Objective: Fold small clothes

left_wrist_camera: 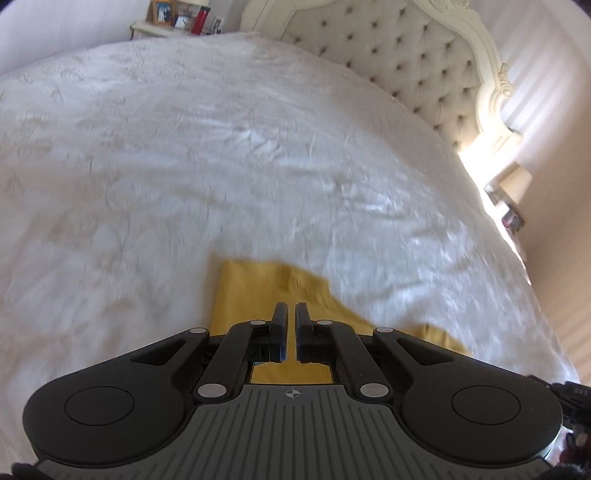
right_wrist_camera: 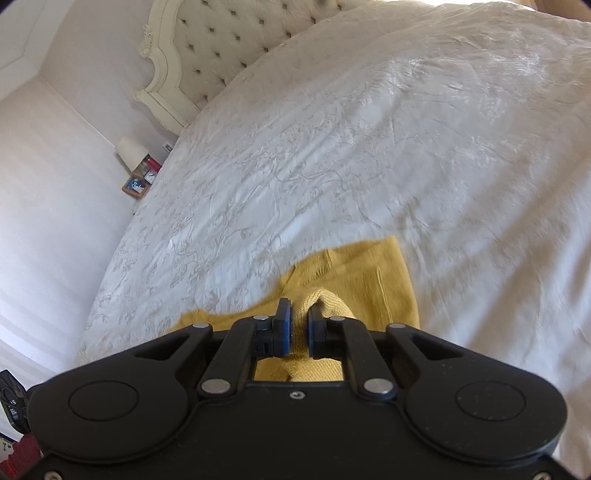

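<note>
No writing is legible anywhere. My left tongs point(left_wrist_camera: 290, 308) are pressed together, low centre, over the yellow garment point(left_wrist_camera: 258, 291) on the white bedspread point(left_wrist_camera: 221, 147). My right tongs point(right_wrist_camera: 299, 308) pinch a raised fold of it — tufted headboard point(right_wrist_camera: 221, 40) upper left.

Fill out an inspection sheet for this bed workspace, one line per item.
Surface: white embroidered bedspread, creased.
Job's things: yellow knit garment, lying on the bedspread in front of both grippers.
Clutter: nothing seen on the bed.
Grippers: left gripper shut, nothing visibly between the pads; right gripper shut on a bunched fold of the garment.
Cables: nothing seen.
Surroundings: tufted headboard; bedside lamp; picture frames; red bottle.
</note>
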